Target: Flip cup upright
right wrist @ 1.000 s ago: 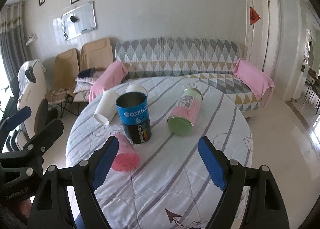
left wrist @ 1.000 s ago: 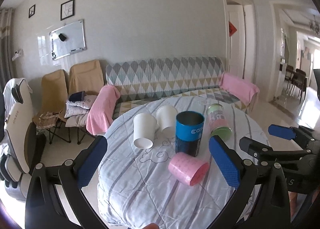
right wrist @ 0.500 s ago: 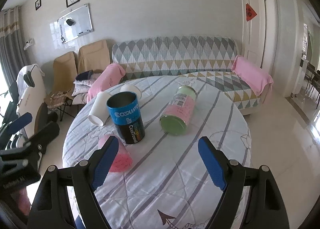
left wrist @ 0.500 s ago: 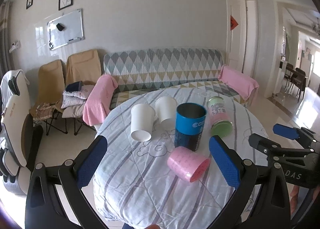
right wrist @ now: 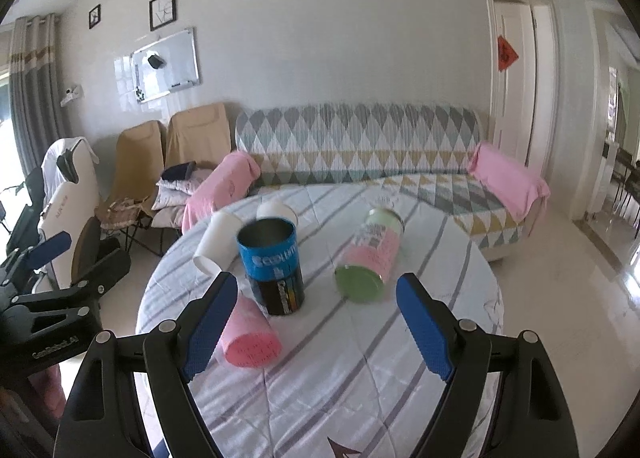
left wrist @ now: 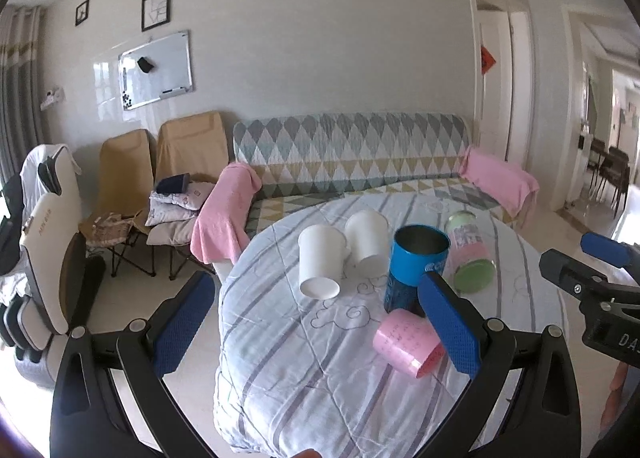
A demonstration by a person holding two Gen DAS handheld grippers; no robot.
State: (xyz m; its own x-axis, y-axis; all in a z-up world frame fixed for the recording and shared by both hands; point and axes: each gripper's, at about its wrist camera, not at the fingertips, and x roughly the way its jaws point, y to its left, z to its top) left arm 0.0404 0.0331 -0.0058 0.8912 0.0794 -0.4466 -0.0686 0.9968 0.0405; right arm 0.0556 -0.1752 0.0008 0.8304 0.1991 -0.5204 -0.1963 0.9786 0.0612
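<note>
Both claws, left (left wrist: 316, 322) and right (right wrist: 316, 328), gaped wide, empty, above desk (right wrist: 360, 378); pink cup (right wrist: 250, 336) lay sideways.

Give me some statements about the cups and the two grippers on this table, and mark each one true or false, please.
1. The blue can stands upright with its mouth open. True.
2. The pink cup stands upright. False: it lies on its side.
3. The left gripper is shut on a white cup. False: it is open and holds nothing.
4. Two white cups lie tipped over behind the blue can. True.
5. The right gripper is open. True.
</note>
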